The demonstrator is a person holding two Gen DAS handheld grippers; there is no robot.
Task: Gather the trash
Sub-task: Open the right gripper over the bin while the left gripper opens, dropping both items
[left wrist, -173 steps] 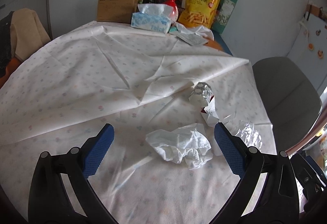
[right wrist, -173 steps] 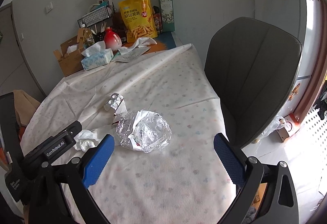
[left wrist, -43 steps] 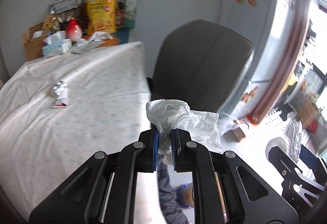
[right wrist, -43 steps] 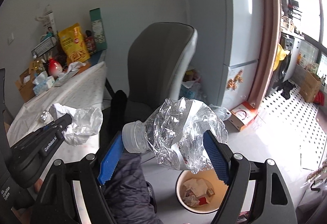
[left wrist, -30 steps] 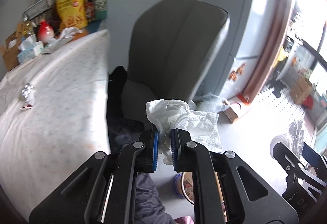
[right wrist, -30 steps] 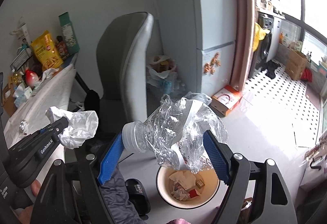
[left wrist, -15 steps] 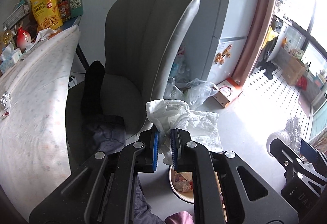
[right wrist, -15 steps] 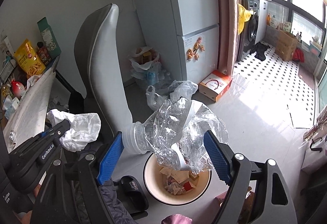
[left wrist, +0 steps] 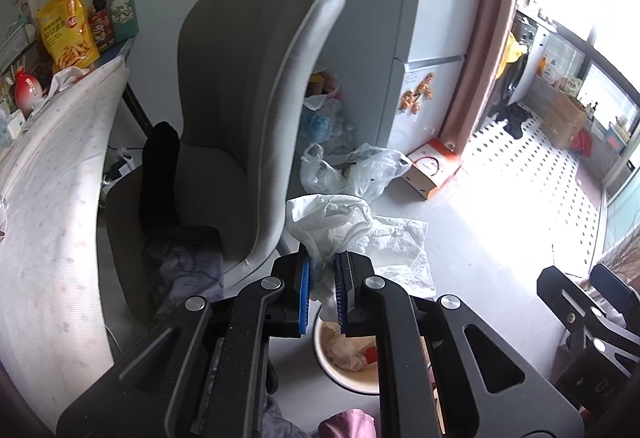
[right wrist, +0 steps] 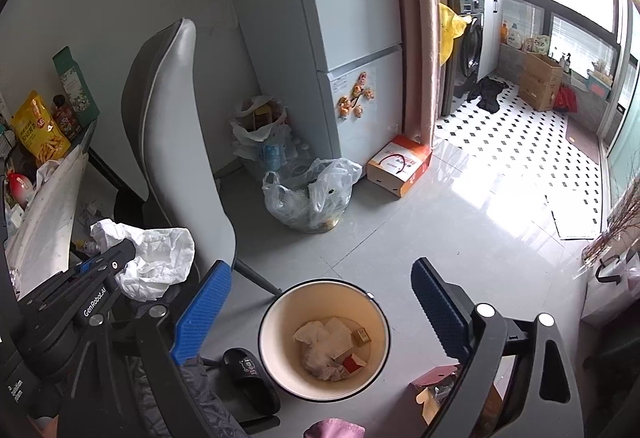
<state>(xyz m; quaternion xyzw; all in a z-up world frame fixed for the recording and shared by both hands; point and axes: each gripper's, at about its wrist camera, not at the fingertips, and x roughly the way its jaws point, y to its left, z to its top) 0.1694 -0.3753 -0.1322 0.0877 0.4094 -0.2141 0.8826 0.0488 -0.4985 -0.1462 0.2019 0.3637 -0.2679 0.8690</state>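
Note:
My left gripper (left wrist: 321,264) is shut on a crumpled white tissue (left wrist: 332,222) and holds it above the floor, over the round cream bin (left wrist: 352,362). From the right wrist view the tissue (right wrist: 154,258) sits to the left of the bin (right wrist: 276,302). My right gripper (right wrist: 320,298) is open and empty, right over the bin, which holds paper scraps and a red wrapper. The crushed clear bottle is not in view.
A grey chair (right wrist: 176,142) stands left of the bin, next to the clothed table (left wrist: 44,198). A black slipper (right wrist: 250,378), a clear plastic bag (right wrist: 308,194), an orange-white box (right wrist: 400,164) and the fridge (right wrist: 340,38) surround the bin.
My right gripper has opened and the crushed clear bottle has left it. Both grippers swung further from the table toward the bin. The left gripper still holds the tissue.

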